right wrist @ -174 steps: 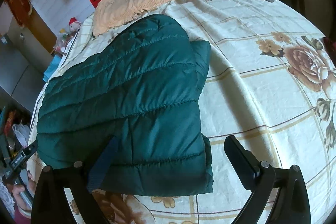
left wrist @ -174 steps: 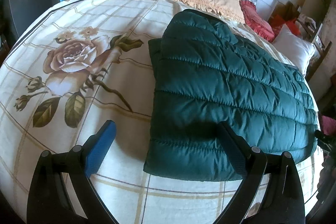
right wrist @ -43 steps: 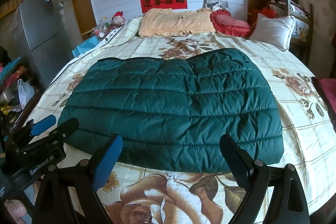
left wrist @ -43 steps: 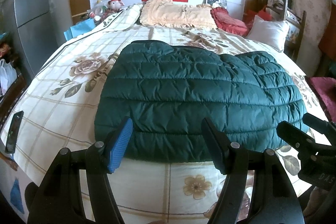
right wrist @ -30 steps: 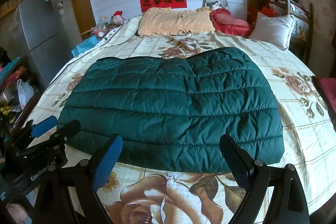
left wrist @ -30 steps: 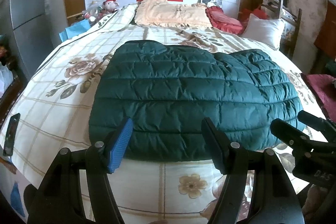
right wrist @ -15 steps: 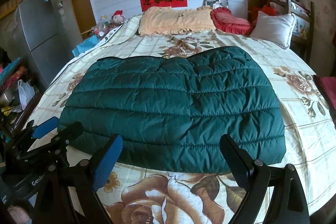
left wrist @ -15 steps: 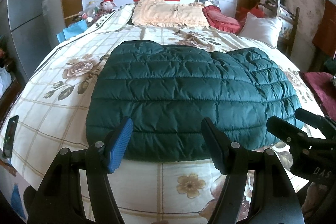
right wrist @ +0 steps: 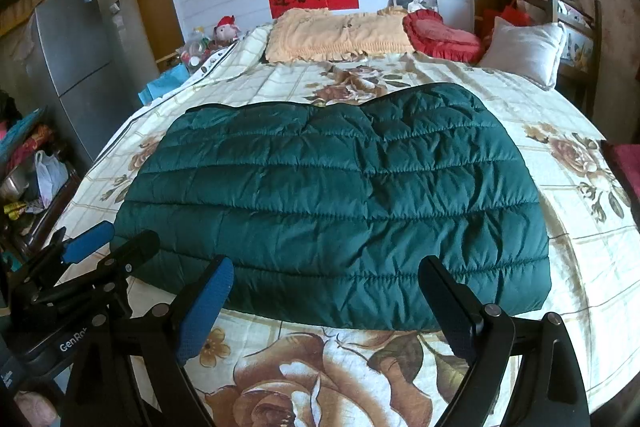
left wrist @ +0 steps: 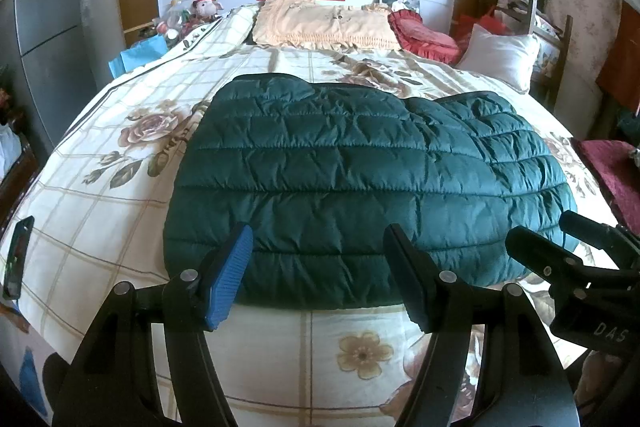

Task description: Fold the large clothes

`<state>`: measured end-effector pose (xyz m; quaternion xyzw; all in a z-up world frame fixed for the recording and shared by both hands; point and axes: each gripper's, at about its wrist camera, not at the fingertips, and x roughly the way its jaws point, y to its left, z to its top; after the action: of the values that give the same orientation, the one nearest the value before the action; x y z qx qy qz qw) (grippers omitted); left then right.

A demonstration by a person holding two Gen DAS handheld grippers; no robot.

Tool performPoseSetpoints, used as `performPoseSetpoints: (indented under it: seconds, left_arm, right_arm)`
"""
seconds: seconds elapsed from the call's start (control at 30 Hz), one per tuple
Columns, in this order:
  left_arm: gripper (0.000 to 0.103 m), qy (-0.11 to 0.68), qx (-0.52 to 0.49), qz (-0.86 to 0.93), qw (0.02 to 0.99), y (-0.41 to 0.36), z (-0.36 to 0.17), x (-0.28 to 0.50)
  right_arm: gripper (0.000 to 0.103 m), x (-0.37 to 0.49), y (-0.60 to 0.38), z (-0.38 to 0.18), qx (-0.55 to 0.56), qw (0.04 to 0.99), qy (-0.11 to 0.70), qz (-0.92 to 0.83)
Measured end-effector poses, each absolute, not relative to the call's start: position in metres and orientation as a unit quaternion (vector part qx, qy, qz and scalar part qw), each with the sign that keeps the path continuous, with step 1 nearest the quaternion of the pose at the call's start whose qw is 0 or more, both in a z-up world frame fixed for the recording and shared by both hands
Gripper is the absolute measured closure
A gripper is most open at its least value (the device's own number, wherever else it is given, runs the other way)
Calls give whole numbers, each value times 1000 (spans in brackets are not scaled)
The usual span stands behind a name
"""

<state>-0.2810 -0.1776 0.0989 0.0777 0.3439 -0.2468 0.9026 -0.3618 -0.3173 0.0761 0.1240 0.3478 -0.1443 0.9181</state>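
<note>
A dark green quilted down jacket (left wrist: 352, 179) (right wrist: 332, 199) lies folded flat across the middle of the bed, its long edge toward me. My left gripper (left wrist: 318, 259) hovers open just short of the jacket's near edge, nothing between its fingers. My right gripper (right wrist: 326, 291) is held open a little back from the same near edge, wider apart, also empty. Each gripper shows in the other's view: the right gripper (left wrist: 560, 247) at the right side, the left gripper (right wrist: 108, 239) at the lower left.
The bed has a cream floral bedspread (left wrist: 120, 187) (right wrist: 580, 187). Pillows (left wrist: 324, 23) and a red cushion (left wrist: 424, 35) lie at the headboard, a white pillow (right wrist: 524, 51) at the far right. A phone (left wrist: 18, 255) lies near the bed's left edge. A grey fridge (right wrist: 76, 67) stands to the left.
Over the last second nothing has visibly moved. Several seconds ago both grippers were close over the jacket's edges; they now sit back from it, viewing the whole bed.
</note>
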Motion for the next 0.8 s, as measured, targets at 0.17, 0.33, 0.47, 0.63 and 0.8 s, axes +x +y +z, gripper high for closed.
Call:
performPoseSetpoints:
  seconds: [0.17,0.33,0.47,0.63,0.8]
  left_arm:
    - [35,344,73,-247,903,-176,97,-279]
    - [35,346,69,-240,904,-173,93,-272]
    - [35,353,64,-238,903,-168,92,-266]
    - [35,361,48,-221,905,-151,94,-248]
    - [35,364,46,-181,912,-126,92,-223]
  right_arm:
    - [11,-360,-317,74,126,917,351,-143]
    - [11,-359,-318,72,128,915,354,-142]
    - [11,-358,-321,71,129,915,354,-144]
    - [11,-360,-335,71,137,914,351,-151]
    - [11,-366,-362,73,140,911,346,-176]
